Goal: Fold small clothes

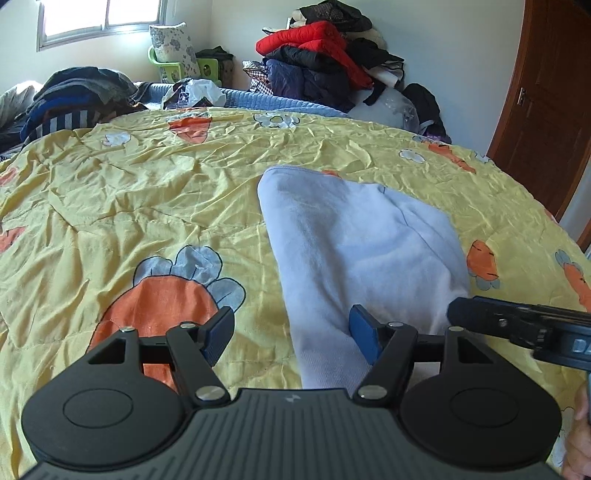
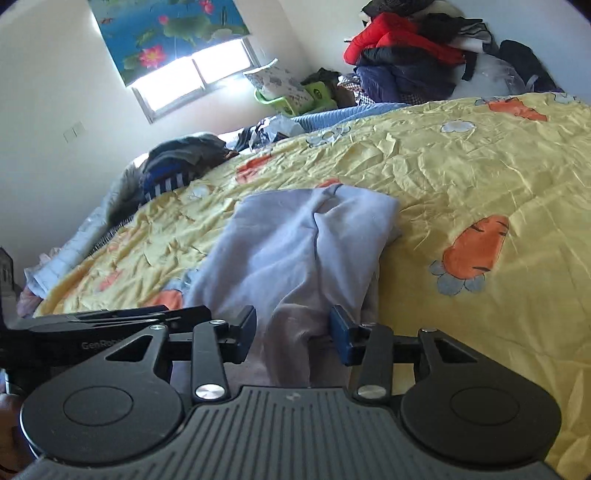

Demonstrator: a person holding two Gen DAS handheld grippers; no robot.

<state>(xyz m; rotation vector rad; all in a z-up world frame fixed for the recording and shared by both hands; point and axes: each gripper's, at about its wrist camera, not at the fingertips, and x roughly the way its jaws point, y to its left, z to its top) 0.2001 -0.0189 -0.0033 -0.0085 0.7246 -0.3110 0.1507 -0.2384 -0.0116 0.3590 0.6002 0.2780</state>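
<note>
Though partly folded, the pale blue garment (image 1: 354, 240) lay soft and light on the yellow bedspread (image 1: 147, 192), mid-frame. Left gripper (image 1: 291, 332) and right gripper (image 2: 291, 328) had jaws apart, straddling its near hem; best hold there. Clothes pile (image 1: 325, 59) upper right, well apart; nothing obstructed.

Bedroom in a home. Bed covered by a wrinkled yellow quilt (image 1: 166, 192) printed with orange carrots. Heap of jackets (image 1: 325, 62), red one uppermost, piled in the far corner. Second clothes pile (image 1: 74, 99) on the bed's far left. Window (image 2: 192, 77) with lotus-print blind (image 2: 166, 33). Brown wooden door (image 1: 546, 110) at right. Floral pillow (image 1: 173, 48) in a green basket.
</note>
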